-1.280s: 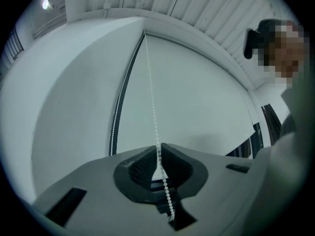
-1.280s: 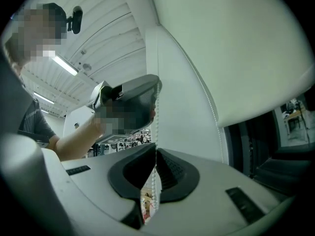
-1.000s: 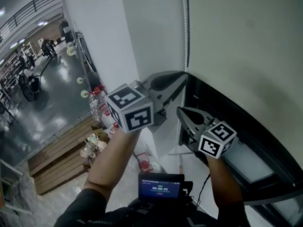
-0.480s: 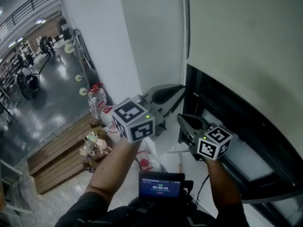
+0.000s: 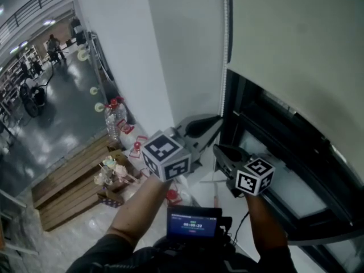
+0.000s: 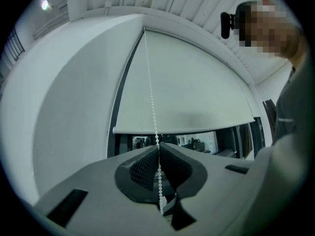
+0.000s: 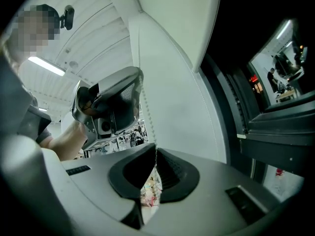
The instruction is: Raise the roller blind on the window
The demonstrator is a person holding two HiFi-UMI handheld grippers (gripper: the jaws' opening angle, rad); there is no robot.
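The off-white roller blind [image 5: 296, 44] covers the upper part of the dark window; its bottom bar [image 6: 182, 128] hangs above the glass. A white bead chain [image 5: 225, 50] runs down the blind's left edge. My left gripper [image 5: 219, 118] is shut on the bead chain [image 6: 150, 87], which passes straight between its pads [image 6: 145, 167]. Just below it, my right gripper [image 5: 215, 147] is shut too, and the bead chain [image 7: 149, 127] runs down into its closed tips [image 7: 156, 151]. The left gripper [image 7: 110, 107] shows above in the right gripper view.
A white wall [image 5: 170, 50] stands left of the dark window frame [image 5: 267, 147]. Far below lie wooden pallets [image 5: 68, 192], water bottles [image 5: 115, 115] and small clutter on a shiny floor. A small screen [image 5: 193, 223] sits at the person's chest.
Both grippers have come down together along the bead chain. The blind's bottom edge stands higher than before, so more dark window shows under it.
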